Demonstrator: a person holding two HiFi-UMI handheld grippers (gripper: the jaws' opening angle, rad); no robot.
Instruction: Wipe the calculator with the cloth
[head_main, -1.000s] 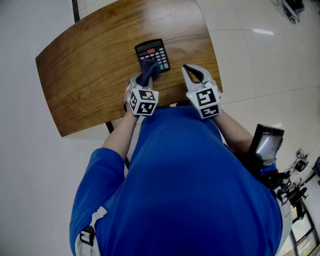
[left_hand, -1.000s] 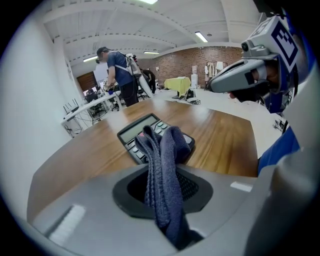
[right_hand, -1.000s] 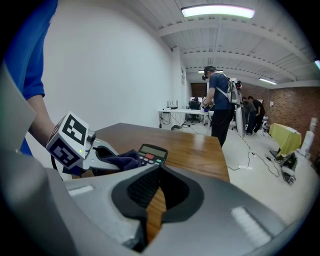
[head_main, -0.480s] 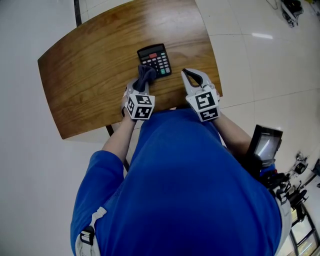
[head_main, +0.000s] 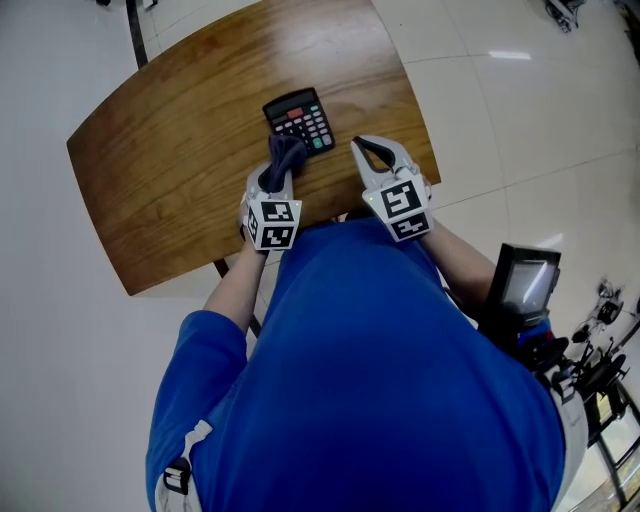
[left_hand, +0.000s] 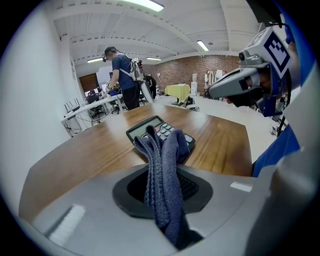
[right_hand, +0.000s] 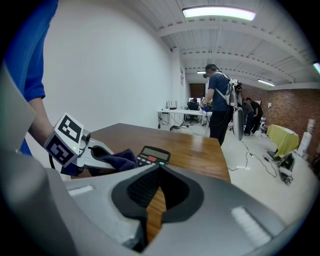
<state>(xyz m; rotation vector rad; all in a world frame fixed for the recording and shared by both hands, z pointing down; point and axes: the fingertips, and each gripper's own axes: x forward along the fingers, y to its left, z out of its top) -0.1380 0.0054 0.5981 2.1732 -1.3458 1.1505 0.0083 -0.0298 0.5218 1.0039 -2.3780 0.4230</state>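
Nearest the person, in a blue shirt, the left gripper (head_main: 278, 172) is clenched on a dark blue-grey terry cloth (left_hand: 162, 165). The cloth is pinched into a narrow upright bunch that stands out past the jaw tips. Its free end sits at the near left corner of the black desk calculator with coloured keys (head_main: 298, 118). No view settles whether it is pressing on the keys or just short of them.

To the right of the calculator and a little nearer the person, the right gripper (head_main: 362, 150) has its jaws drawn together at the tips with nothing between them. It is beside the calculator but not touching it. The calculator lies flat on the brown wooden table (head_main: 170, 160), closer to the near edge than the far one.

The likely trouble is that nothing steadies the calculator. A stroke from the cloth could push it across the smooth wood, or turn it, rather than clean it. The cloth is also bunched so tightly that each pass would cover only a thin strip. A hard drag over the raised keys might tug the cloth out of the jaws.
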